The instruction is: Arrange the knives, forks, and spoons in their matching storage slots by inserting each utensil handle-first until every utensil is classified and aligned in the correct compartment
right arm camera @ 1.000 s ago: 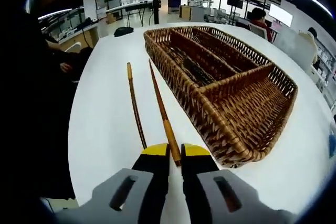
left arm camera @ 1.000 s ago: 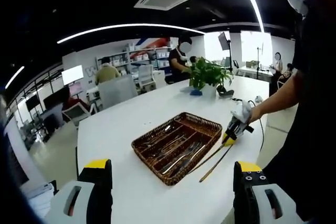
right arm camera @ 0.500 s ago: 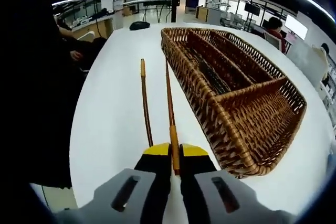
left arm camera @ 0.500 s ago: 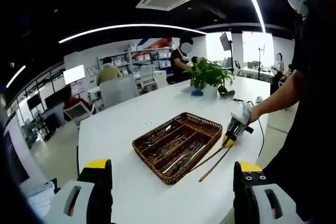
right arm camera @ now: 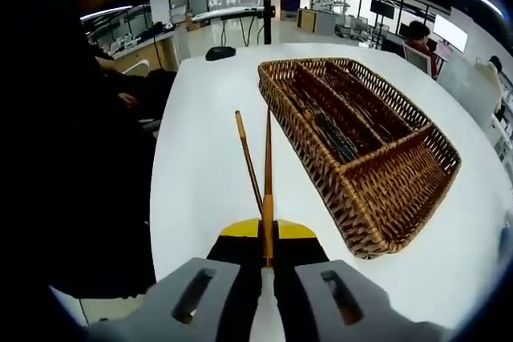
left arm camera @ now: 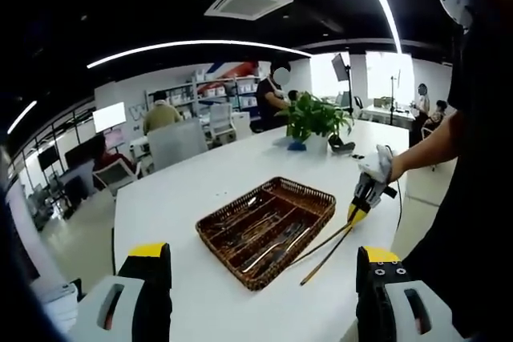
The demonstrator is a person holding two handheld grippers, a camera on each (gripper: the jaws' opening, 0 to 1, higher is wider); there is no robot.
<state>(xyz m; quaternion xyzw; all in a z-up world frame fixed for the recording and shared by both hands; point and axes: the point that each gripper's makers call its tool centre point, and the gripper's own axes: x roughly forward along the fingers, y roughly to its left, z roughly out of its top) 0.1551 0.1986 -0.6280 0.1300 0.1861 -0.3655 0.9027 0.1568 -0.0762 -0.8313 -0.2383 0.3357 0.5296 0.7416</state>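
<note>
Chopsticks: one long brown stick (right arm camera: 268, 186) clenched between the right gripper (right arm camera: 268, 234) jaws, pointing ahead; a second stick (right arm camera: 248, 159) lying just left of it on the white table (right arm camera: 200, 182). Wicker tray (right arm camera: 385, 222), ahead-right, already holding cutlery. Left gripper (left arm camera: 260, 266) jaws spread wide, holding nothing, well back from the tray. Probably near the end: both sticks not yet slotted.
</note>
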